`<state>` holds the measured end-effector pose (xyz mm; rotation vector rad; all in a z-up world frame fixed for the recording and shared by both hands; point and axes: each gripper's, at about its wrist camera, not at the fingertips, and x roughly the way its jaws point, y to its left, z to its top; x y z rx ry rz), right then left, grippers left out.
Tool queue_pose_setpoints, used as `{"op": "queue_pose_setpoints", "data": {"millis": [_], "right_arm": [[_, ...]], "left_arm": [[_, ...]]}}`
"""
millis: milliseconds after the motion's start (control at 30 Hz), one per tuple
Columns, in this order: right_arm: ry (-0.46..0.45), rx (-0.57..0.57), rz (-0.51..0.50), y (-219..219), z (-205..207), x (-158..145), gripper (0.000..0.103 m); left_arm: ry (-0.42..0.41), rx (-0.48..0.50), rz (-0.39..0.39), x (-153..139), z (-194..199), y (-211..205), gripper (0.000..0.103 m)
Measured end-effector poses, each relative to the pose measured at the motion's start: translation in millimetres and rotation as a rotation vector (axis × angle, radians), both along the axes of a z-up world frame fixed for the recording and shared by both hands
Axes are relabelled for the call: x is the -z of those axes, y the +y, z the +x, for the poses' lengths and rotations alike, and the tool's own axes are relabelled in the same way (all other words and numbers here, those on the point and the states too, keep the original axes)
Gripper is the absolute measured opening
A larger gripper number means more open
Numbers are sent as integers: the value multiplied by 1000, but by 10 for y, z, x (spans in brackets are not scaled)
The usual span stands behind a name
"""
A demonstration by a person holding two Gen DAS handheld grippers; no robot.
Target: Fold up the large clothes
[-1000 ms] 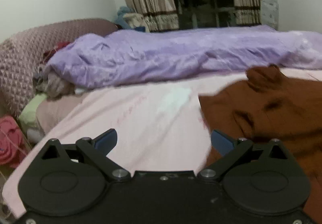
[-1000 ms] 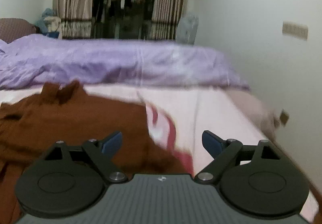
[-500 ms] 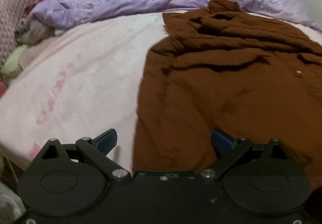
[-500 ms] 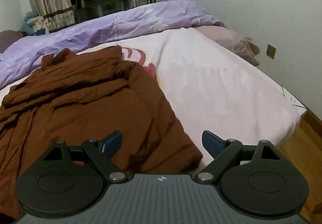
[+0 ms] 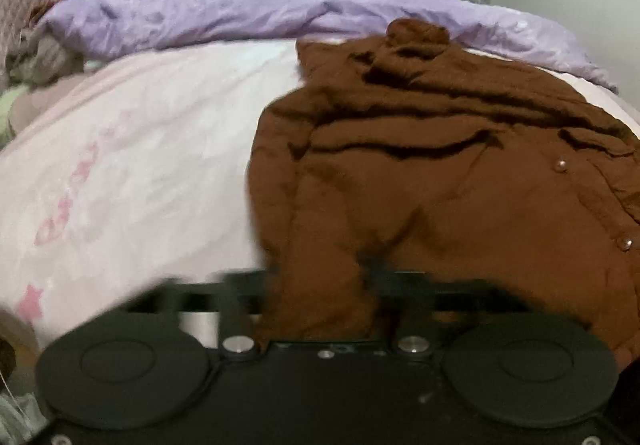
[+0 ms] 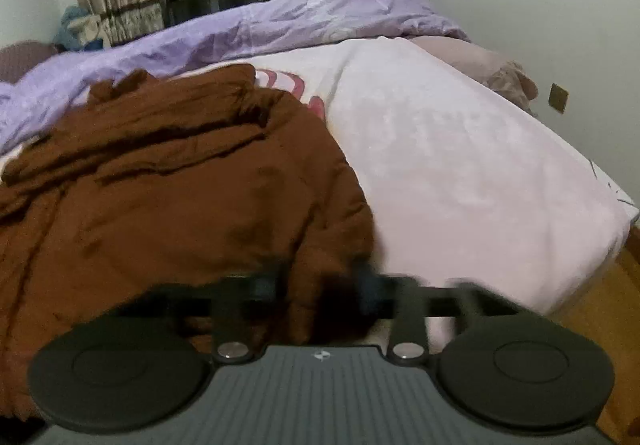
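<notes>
brown coat (image 5: 440, 173) hem between left tool (image 5: 320, 285) jaws

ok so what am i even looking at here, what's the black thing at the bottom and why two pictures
There is no robot here. A person holds a hand-held gripper in each hand, and each one carries a wide-angle camera that looks forward along its two fingers. So the black shape at the bottom of each picture is the tool itself.

One picture comes from the left gripper, the other from the right gripper.

Both look across a bed with a pale pink sheet. A brown coat lies spread on it, and a purple duvet is bunched along the far side.

The fingers are blurred from moving, but each pair appears closed on the coat's near edge, one at each side, likely to start a fold.
</notes>
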<state>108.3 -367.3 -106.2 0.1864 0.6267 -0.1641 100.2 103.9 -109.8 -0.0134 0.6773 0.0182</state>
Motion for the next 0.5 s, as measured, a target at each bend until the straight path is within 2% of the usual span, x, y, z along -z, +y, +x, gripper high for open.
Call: {"op": "queue_pose_setpoints", "data": {"millis": [100, 200, 267, 333, 400, 467, 500], "right_arm": [[-24, 10, -9, 74, -93, -86, 18], [-84, 35, -45, 233, -290, -277, 15], [-124, 44, -37, 308, -426, -399, 13], [-121, 63, -8, 341, -461, -431, 13], [-98, 70, -7, 350, -421, -367, 13], [-55, 99, -22, 331, -351, -224, 14], [-32, 106, -24, 313, -323, -155, 15]], "left_arm": [[-15, -4, 25, -115, 42, -36, 13], [-107, 12, 12, -342, -33, 41, 14], [-122, 6, 12, -474, -53, 101, 14], [-88, -3, 23, -478, 10, 118, 15], [-26, -14, 59, -348, 105, 78, 19], [41, -30, 76, -155, 177, 43, 27], [58, -40, 80, -81, 185, 38, 37]]}}
